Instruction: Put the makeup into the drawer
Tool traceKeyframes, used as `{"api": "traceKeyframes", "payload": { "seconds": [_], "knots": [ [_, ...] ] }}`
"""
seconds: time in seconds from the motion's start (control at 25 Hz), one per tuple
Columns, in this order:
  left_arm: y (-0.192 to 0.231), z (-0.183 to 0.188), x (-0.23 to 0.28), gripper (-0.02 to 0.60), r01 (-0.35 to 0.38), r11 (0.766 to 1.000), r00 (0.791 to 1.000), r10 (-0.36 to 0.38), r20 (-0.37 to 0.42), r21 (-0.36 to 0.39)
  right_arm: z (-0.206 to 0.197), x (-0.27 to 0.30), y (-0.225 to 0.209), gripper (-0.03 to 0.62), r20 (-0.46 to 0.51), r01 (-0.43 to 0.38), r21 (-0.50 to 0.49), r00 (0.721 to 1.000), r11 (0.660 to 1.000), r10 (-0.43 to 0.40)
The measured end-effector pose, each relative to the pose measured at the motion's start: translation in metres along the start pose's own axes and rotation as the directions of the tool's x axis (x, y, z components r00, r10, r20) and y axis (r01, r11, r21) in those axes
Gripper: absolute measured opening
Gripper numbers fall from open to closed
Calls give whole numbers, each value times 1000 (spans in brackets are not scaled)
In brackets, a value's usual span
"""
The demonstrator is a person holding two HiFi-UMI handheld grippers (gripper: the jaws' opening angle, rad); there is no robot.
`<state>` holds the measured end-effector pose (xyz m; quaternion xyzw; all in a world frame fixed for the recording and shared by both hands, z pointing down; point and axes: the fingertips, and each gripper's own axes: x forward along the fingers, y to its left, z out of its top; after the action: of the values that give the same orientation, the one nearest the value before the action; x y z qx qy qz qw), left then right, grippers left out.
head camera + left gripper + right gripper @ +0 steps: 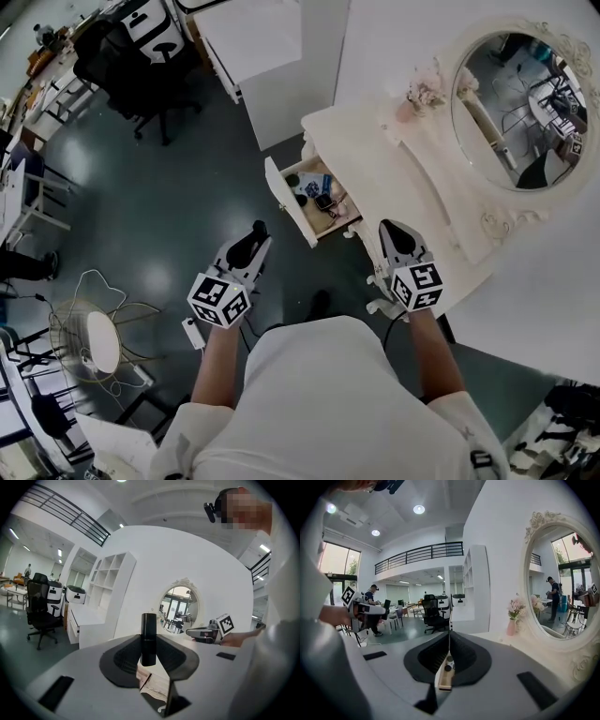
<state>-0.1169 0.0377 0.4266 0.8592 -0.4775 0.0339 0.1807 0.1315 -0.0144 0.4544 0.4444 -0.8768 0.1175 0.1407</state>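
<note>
Black makeup tube [149, 627] gripped in left tool [149, 644], right tool [449, 639] clenched empty, drawer [284, 197] contents too small to identify.

One dressing table [367, 141], one open drawer [284, 200], one mirror [520, 103], one vase [406, 111], one black tube [260, 228], one office chair [131, 67], two grippers, left gripper [255, 241] and right gripper [393, 228]

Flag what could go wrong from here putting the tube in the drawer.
1. The left hand-held gripper pinches the black tube only by its lower part; it may tilt or slip.
2. The open drawer is already cluttered; the tube could land on other items and jam closing.
</note>
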Motion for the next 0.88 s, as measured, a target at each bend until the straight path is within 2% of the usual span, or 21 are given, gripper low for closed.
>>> {"api": "traceKeyframes", "payload": {
  "seconds": [0.52, 0.88],
  "knots": [
    [-8, 8, 46, 106, -33, 999, 999, 33, 5, -21, 7, 21, -49, 29, 4, -38, 0, 999, 999, 38],
    [-4, 10, 61, 106, -23, 1000, 1000, 23, -12, -7, 8, 36, -55, 29, -10, -47, 5, 999, 999, 47]
  ]
}}
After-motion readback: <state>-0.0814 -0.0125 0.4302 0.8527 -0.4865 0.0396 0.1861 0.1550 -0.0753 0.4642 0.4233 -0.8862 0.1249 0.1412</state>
